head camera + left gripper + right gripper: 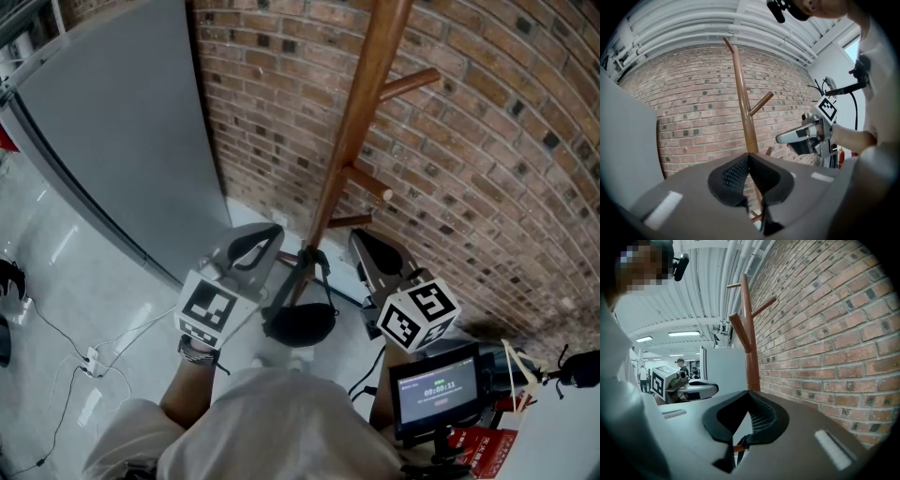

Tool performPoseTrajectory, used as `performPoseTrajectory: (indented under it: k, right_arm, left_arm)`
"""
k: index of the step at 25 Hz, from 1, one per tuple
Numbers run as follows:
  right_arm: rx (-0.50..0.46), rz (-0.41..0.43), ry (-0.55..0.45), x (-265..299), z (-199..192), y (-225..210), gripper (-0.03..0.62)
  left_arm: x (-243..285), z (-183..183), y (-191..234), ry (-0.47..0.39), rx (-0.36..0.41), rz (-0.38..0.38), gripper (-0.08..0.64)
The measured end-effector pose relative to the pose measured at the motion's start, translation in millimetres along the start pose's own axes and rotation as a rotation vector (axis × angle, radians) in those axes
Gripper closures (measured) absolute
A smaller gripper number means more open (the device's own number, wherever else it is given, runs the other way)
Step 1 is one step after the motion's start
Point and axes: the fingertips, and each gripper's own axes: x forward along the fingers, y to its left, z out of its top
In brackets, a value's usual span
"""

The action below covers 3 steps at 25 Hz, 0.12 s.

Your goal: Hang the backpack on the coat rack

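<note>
Apparently, before the brick wall (487,141), the coat rack (361,112) is pictured with the backpack (300,323) slung low at its six o'clock, the strap (319,272) caught over a short peg (737,448). A slip to the floor (84,281) is risked if that loop is seated shallowly. The bag's long axis is judged vertical, top upward. Both tongs, left gripper (272,234) and right gripper (359,240), are held together, empty.
</note>
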Motion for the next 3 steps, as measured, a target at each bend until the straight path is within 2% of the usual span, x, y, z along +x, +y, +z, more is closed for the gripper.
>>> performPoseTrajectory:
  k: [3]
  right_arm:
    - [0.007, -0.002, 0.003, 0.1, -1.7, -1.5, 0.592]
  left_arm:
    - [1.5, -2.9, -1.3, 0.007, -0.006, -0.006, 0.560]
